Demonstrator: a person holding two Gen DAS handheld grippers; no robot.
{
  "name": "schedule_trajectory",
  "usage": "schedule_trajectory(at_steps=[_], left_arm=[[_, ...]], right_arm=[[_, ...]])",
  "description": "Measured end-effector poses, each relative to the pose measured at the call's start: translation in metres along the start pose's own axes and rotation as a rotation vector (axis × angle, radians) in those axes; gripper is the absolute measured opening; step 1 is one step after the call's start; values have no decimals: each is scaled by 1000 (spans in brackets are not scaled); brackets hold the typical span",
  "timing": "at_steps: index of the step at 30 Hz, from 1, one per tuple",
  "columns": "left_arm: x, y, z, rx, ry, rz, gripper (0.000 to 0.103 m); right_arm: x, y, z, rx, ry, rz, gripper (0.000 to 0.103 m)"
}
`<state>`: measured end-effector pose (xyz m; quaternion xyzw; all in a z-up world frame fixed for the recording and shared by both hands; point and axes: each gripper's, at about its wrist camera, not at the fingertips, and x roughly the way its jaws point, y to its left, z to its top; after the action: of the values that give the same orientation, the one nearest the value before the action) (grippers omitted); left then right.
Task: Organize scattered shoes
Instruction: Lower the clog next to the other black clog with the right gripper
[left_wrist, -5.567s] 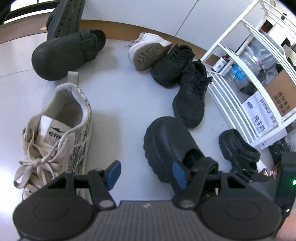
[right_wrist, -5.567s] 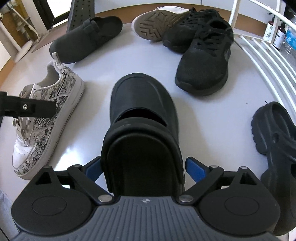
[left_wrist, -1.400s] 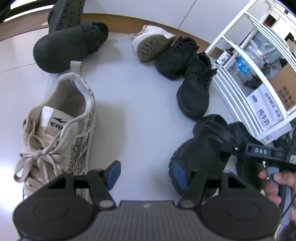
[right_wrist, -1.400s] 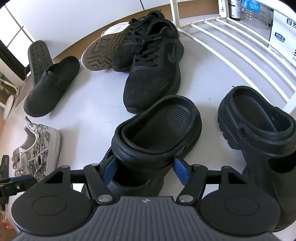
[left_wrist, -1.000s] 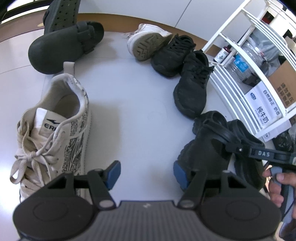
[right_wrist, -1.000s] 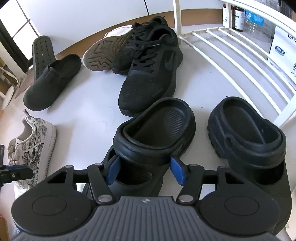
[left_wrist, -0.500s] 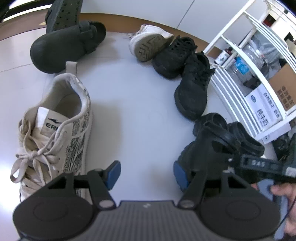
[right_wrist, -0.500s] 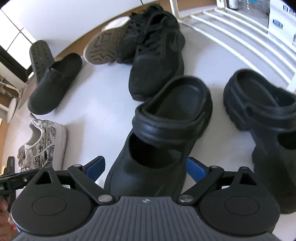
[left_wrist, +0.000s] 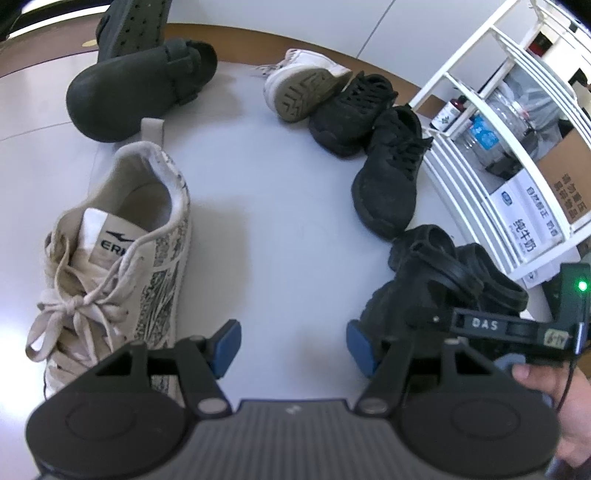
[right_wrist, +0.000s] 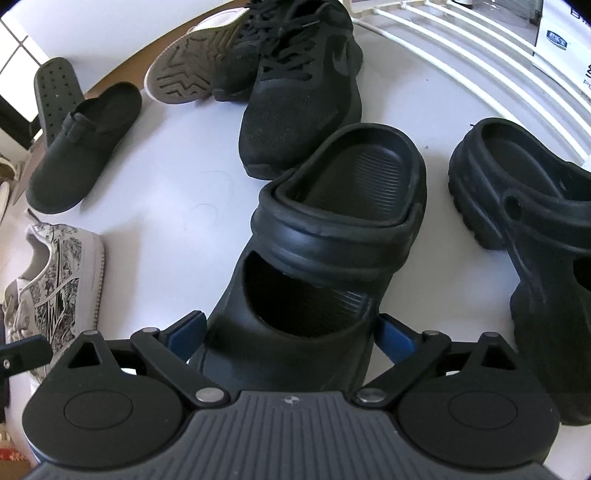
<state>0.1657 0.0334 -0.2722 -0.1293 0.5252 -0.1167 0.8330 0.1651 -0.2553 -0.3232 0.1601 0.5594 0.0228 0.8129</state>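
My right gripper (right_wrist: 291, 334) is open, its blue pads on either side of the toe end of a black clog (right_wrist: 332, 229) that rests on the floor, heel away from me. Its matching black clog (right_wrist: 524, 221) lies just to the right. In the left wrist view the two clogs (left_wrist: 436, 273) sit side by side by the white rack. My left gripper (left_wrist: 293, 349) is open and empty above the bare floor. A beige patterned sneaker (left_wrist: 122, 258) lies to its left.
Two black sneakers (right_wrist: 299, 85), an overturned white sneaker (right_wrist: 188, 74) and a pair of dark slippers (right_wrist: 81, 144) lie farther back. A white wire rack (left_wrist: 495, 122) with bottles and boxes stands at the right. A brown skirting runs along the wall.
My right gripper carried the black clog beside its mate, set it on the floor and opened around it. The left gripper has stayed open and nearly still.
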Motion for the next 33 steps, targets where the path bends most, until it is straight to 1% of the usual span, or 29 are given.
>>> schedule_trajectory(at_steps=[6,13,15,18,22,28,33], left_arm=[[3,-4,1,11,6,0,66],[5,-9,0,24,14,1,66],[6,-11,0,28,18,1,66],[7,-12,0,31,21,1,66],[7,-14,0,37,22,-1,66],[8,-14,-1,37,29,-2,66],[7,-12,-2,30,26,-5,66]], right_arm=[[-7,-11,0,-28,12,-1,94],[-19,-27,-7,-27,18,-33,94],[-22,-30,-8,-31,20,-56,94],[-31,-27,-9,-74,-19,-138,94],[-32,-27,-4,-70,-42,-125,94],[-15,-29,6,-63,-23,-125,94],[-10,-27,3,-86,-24,-115,92]])
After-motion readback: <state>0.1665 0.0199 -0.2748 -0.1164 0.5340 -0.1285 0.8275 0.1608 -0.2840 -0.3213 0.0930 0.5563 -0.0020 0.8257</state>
